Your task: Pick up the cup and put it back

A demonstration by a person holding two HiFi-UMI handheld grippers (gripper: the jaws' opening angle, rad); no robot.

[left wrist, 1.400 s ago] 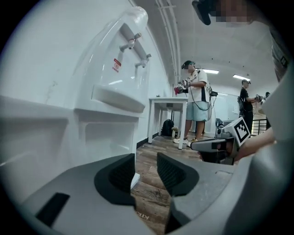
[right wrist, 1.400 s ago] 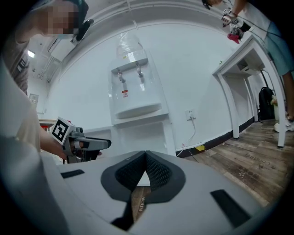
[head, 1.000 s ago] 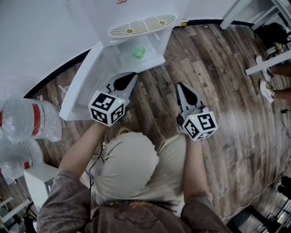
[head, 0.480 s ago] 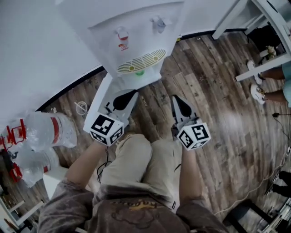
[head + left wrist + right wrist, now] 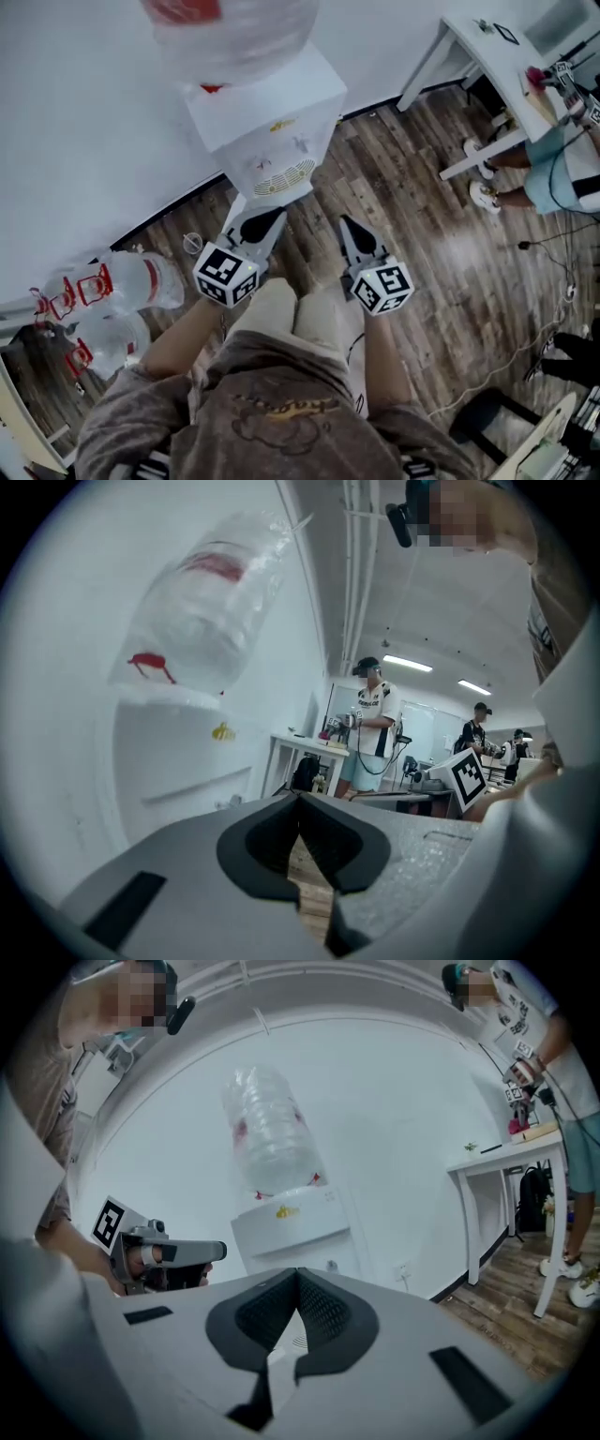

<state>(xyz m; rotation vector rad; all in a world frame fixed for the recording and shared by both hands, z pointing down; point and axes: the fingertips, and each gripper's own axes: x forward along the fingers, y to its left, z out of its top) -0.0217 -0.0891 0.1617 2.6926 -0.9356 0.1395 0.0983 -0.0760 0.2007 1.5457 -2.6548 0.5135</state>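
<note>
No cup shows in any view now. The white water dispenser [image 5: 272, 131], with a clear bottle [image 5: 234, 28] upside down on top, stands against the wall ahead. My left gripper [image 5: 274, 213] is shut and empty, its tip pointing at the dispenser's foot. My right gripper [image 5: 347, 223], beside it to the right, is also shut and empty. In the left gripper view the shut jaws [image 5: 300, 797] face the dispenser [image 5: 178, 761] side-on. In the right gripper view the shut jaws [image 5: 298, 1272] point at the dispenser [image 5: 291, 1227], with the left gripper [image 5: 211, 1252] at the left.
Spare water bottles [image 5: 131, 281] lie on the wooden floor at the left. A small round clear thing [image 5: 192, 244] sits by the dispenser's base. A white table [image 5: 487, 66] with a person [image 5: 562, 159] beside it stands at the right. A cable [image 5: 525, 347] crosses the floor.
The head view has risen and pulled back, so the dispenser looks smaller and its top bottle shows. The green cup seen in the lower compartment is out of sight. Both grippers stay shut.
</note>
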